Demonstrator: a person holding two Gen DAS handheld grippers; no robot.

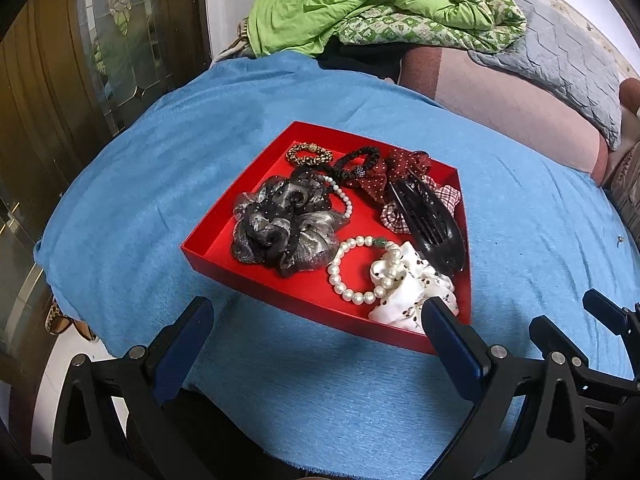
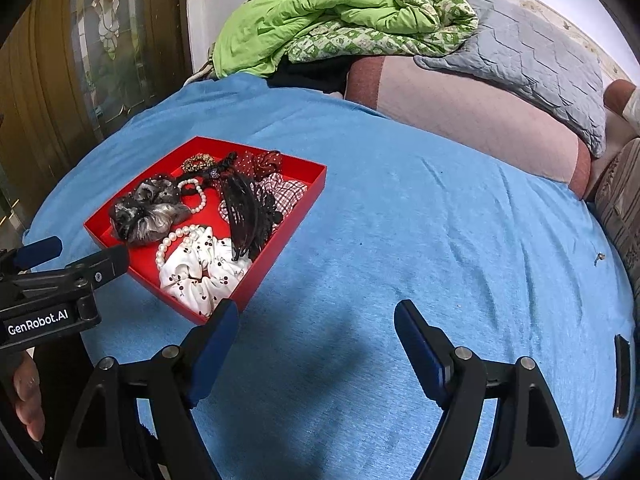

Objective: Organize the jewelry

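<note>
Both tools hover low over the blue cloth-covered bed [image 2: 400, 220], side by side. The left tool [image 1: 318, 320] has its fingers spread wide with nothing between them, its right fingertip overlapping the near edge of the shallow red cardboard tray [image 1: 208, 236]. The right tool [image 2: 316, 324] is equally wide and empty, just right of the tray's near corner. Inside the tray lie a white pearl bracelet [image 1: 352, 272], a white cherry-print scrunchie [image 1: 412, 292], a grey-black organza scrunchie [image 1: 280, 224] and a black plastic claw clip [image 1: 432, 224].

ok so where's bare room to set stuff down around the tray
Wide bare blue cloth right of the red tray, up to the pink cushion. A narrower strip lies left of the tray. Inside it's crowded; only the near-left corner by the grey scrunchie shows bare red.
</note>
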